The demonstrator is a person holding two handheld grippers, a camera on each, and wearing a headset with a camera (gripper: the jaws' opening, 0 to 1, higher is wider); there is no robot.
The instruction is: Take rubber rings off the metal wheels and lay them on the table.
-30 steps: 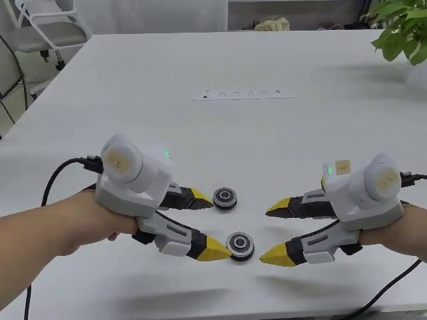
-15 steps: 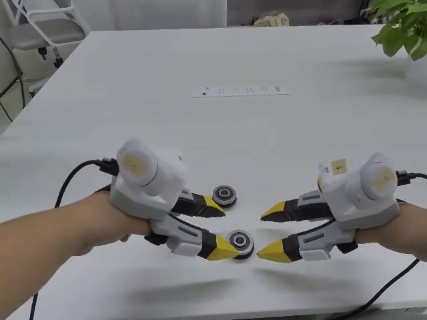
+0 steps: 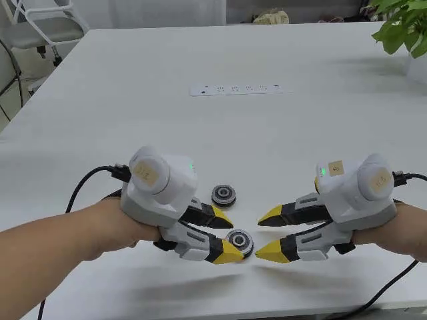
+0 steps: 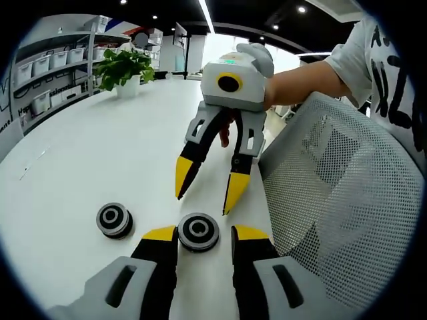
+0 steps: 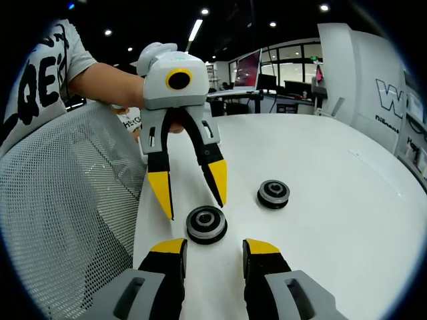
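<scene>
Two metal wheels with black rubber rings lie flat near the white table's front edge: a near wheel (image 3: 240,241) and a far wheel (image 3: 223,195). My left gripper (image 3: 227,235) is open, its yellow tips on either side of the near wheel (image 4: 198,231), with the far wheel (image 4: 114,220) off to the left. My right gripper (image 3: 261,237) is open too and points at the same wheel (image 5: 206,223) from the opposite side, just short of it. Each gripper faces the other: right gripper (image 4: 208,193), left gripper (image 5: 192,197). The far wheel (image 5: 274,193) lies free.
A white power strip (image 3: 237,89) lies mid-table. A green plant (image 3: 400,30) stands at the back right and a white chair (image 3: 47,27) at the back left. Cables trail from both grippers. A grey mesh chair back (image 4: 333,193) is close behind the table's front edge.
The left gripper has moved right, and its tips now flank the near wheel. The right gripper has edged slightly left. Both wheels have stayed put.
</scene>
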